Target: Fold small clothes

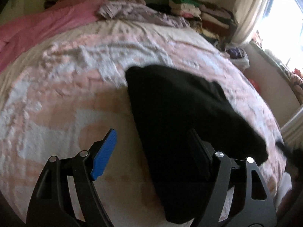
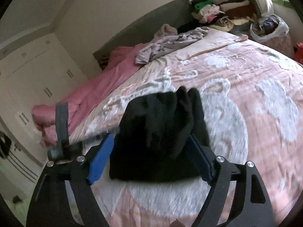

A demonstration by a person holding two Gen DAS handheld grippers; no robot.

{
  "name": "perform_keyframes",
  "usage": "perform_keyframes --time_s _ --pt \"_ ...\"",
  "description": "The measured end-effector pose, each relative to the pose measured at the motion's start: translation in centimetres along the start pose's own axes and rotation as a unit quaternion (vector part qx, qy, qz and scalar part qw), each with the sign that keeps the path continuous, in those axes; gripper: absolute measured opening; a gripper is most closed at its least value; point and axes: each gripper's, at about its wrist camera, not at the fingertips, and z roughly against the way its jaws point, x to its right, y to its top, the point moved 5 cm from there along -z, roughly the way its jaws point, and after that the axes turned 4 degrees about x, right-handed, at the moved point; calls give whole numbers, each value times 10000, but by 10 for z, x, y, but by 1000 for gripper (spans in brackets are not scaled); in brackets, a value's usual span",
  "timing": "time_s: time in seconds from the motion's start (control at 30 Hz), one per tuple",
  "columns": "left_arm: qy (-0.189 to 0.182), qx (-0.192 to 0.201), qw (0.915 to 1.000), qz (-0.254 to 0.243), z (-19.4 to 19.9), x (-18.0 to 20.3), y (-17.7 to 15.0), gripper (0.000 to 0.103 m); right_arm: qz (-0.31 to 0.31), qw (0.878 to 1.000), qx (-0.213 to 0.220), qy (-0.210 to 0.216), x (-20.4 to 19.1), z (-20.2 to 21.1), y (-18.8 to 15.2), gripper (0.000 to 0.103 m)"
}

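A black garment [image 2: 159,143] lies folded into a small heap on the pink and white bed cover [image 2: 246,113]. My right gripper [image 2: 151,158] is open just above it. The heap fills the space between the blue pads [image 2: 100,160], which do not press on it. In the left wrist view the same black garment [image 1: 180,113] stretches away to the right. My left gripper [image 1: 153,153] is open over its near left edge, with one blue pad [image 1: 104,155] over bare cover and the other finger over the cloth. A grey finger of the other gripper [image 2: 61,121] stands at the left of the right wrist view.
A pink blanket [image 2: 90,94] lies bunched along the far side of the bed. A crumpled lilac garment [image 2: 170,45] sits near the headboard. Stacked clothes [image 1: 198,11] fill the far corner beside a curtain [image 1: 250,9] and window. White wardrobes [image 2: 34,71] line the wall.
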Motion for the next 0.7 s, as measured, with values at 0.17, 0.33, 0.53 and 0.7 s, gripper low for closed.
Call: perform_keyframes --time_s 0.17,0.33,0.53,0.7 --pt "32 73 9997 -213 -6 17 -13 67 240 9976 -630 -135 7 -43 28 76" --pt "32 101 9997 -235 -7 20 -12 66 -219 9913 -1284 -161 27 -101 32 58" --pt "-41 90 9997 -221 -9 18 -12 66 -299 9861 -1617 -254 37 -133 16 52" --pt "-74 127 9996 -227 -7 19 -12 66 402 9916 -1225 -129 25 -126 17 17"
